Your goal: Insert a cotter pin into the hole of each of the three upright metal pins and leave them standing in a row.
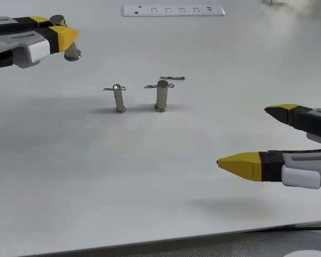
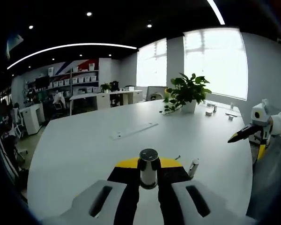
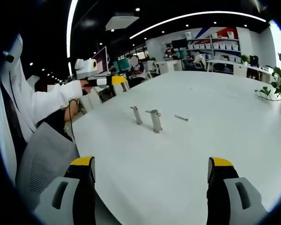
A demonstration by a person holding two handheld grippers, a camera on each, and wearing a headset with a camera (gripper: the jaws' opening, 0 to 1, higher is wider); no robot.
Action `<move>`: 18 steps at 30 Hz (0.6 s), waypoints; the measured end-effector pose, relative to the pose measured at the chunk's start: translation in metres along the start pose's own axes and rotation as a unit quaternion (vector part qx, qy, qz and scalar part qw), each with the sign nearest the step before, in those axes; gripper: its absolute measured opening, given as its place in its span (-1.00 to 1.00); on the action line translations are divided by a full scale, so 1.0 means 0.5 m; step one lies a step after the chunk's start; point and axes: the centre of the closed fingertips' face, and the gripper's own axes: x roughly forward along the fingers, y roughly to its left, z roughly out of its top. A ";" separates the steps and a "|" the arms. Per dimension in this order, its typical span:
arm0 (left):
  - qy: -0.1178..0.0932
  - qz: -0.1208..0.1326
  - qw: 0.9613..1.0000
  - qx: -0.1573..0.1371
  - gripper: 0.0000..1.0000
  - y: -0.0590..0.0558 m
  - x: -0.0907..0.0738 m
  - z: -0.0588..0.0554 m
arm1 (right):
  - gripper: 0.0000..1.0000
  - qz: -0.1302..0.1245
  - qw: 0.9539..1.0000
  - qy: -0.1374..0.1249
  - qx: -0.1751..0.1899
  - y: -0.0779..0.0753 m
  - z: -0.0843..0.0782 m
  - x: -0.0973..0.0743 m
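Two metal pins stand upright mid-table, the left pin [image 1: 118, 99] and the right pin [image 1: 161, 97], each with a thin cotter pin across its top. They also appear as the left pin [image 3: 136, 115] and the right pin [image 3: 155, 121]. A loose cotter pin [image 1: 172, 78] [image 3: 181, 118] lies flat just behind them. My left gripper [image 1: 59, 29] [image 2: 149, 164] hovers at the far left, shut on a third metal pin [image 1: 70, 49] [image 2: 149, 168]. My right gripper [image 1: 242, 136] [image 3: 151, 164] is open at the near right, nothing between its jaws.
A white power strip [image 1: 173, 9] lies along the table's far edge. The table's front edge [image 1: 150, 243] runs close below the right gripper. A potted plant [image 2: 186, 93] stands at a far end of the table. A person's white sleeve [image 3: 47, 101] holds the left gripper.
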 end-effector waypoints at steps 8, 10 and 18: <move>0.016 -0.016 0.999 0.031 -0.80 -0.092 -0.007 -0.019 | 0.97 0.004 1.000 -0.002 -0.001 0.011 -0.004 -0.001; 0.019 -0.025 0.999 0.023 -0.80 -0.116 -0.005 -0.029 | 0.97 0.002 1.000 -0.003 0.002 0.011 -0.005 -0.001; 0.047 -0.046 0.998 0.013 -0.80 -0.201 0.010 -0.089 | 0.97 -0.003 1.000 -0.005 0.004 0.011 -0.012 -0.009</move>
